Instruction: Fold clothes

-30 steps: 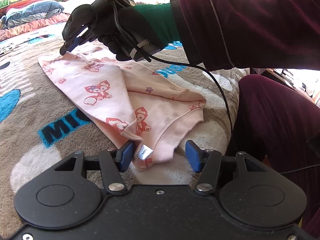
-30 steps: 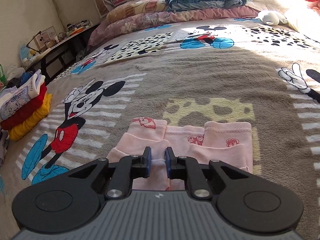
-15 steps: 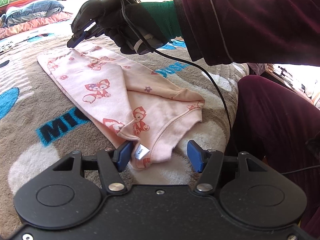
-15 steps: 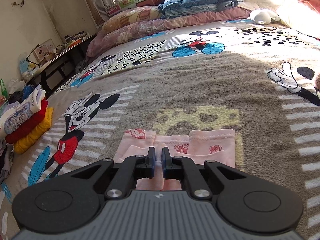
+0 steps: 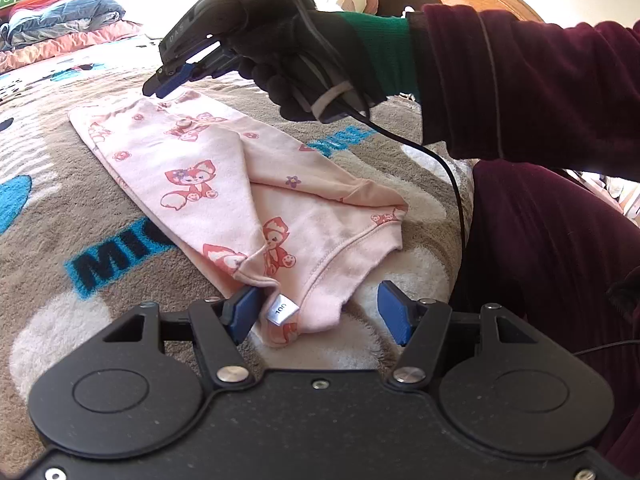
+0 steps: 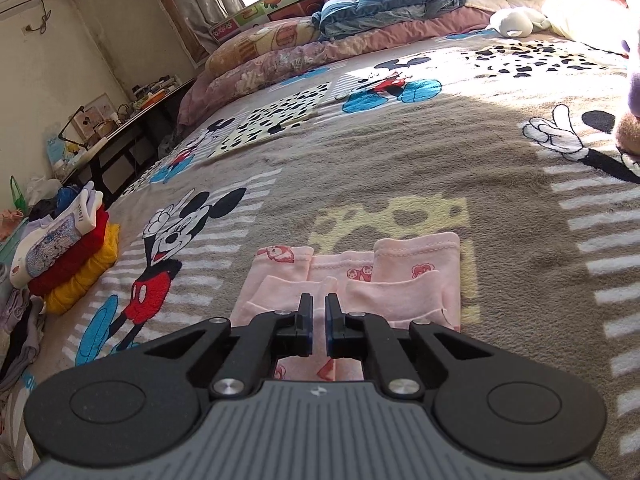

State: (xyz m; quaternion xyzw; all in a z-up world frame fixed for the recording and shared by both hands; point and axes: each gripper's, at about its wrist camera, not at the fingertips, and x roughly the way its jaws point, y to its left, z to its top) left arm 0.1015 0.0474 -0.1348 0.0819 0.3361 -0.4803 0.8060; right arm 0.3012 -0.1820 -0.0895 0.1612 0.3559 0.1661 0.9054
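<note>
A pink baby garment [image 5: 248,200] with red fox prints lies folded lengthwise on the cartoon-mouse blanket [image 5: 60,208]. Its near corner, with a white size label [image 5: 282,309], lies between the fingers of my left gripper [image 5: 318,308]. Those jaws are opening and stand wide; the pads do not press the cloth. My right gripper [image 5: 168,80], held by a black-gloved hand, hovers just above the garment's far end. In the right wrist view the right gripper [image 6: 318,320] has its jaws opening by a narrow gap with nothing in them, above the garment's cuffs [image 6: 416,268].
A stack of folded clothes [image 6: 68,256] sits at the blanket's left edge. Pillows and quilts [image 6: 384,4] are piled at the bed's head, with a plush toy [image 6: 632,80] at the right. The person's maroon leg [image 5: 552,248] and a black cable [image 5: 448,172] are close by.
The right gripper lifted off the garment's far end and drew back; its jaws closed, then parted slightly. The left jaws widened a little around the near corner.
</note>
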